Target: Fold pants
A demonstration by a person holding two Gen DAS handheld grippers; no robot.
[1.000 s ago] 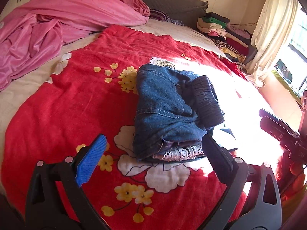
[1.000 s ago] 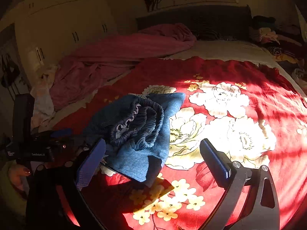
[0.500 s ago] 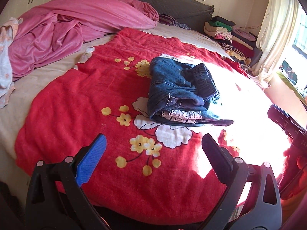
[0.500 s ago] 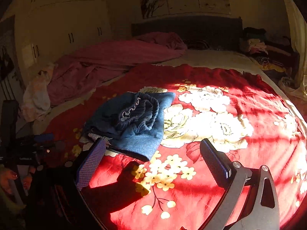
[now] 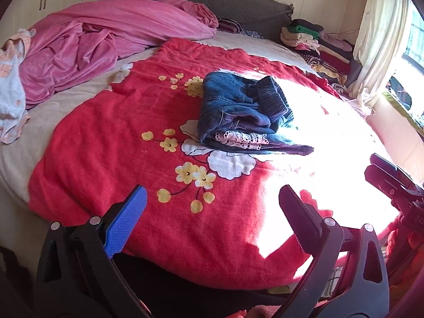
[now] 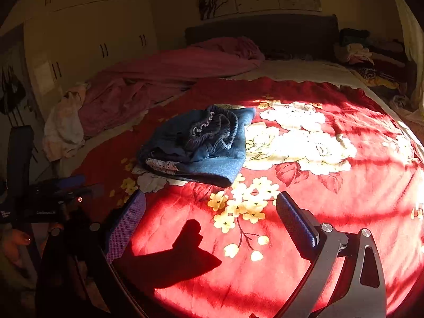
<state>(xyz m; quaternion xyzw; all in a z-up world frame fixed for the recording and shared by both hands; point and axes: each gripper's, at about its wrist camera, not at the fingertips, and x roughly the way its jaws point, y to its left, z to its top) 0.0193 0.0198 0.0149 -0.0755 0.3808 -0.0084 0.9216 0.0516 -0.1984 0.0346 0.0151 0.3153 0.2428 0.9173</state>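
The blue denim pants point(image 5: 238, 108) lie folded in a thick bundle in the middle of the red flowered blanket point(image 5: 111, 143), elastic waistband on top and a lace hem poking out at the near side. In the right wrist view the same pants point(image 6: 201, 143) sit left of centre. My left gripper point(image 5: 212, 212) is open and empty, held well back near the bed's front edge. My right gripper point(image 6: 212, 214) is open too, empty, also well short of the bundle. The other gripper's body point(image 5: 394, 185) shows at the right edge of the left wrist view.
A crumpled pink quilt point(image 5: 106, 34) covers the far left of the bed, a pale garment point(image 5: 10, 98) beside it. Stacked folded clothes point(image 5: 315, 39) sit by the dark headboard. A curtain and window point(image 5: 381, 39) are at the right, wardrobes point(image 6: 87, 45) on the left.
Both grippers have pulled back from the folded pants towards the bed's near edge, so the bundle looks smaller and farther. The pants have not moved.
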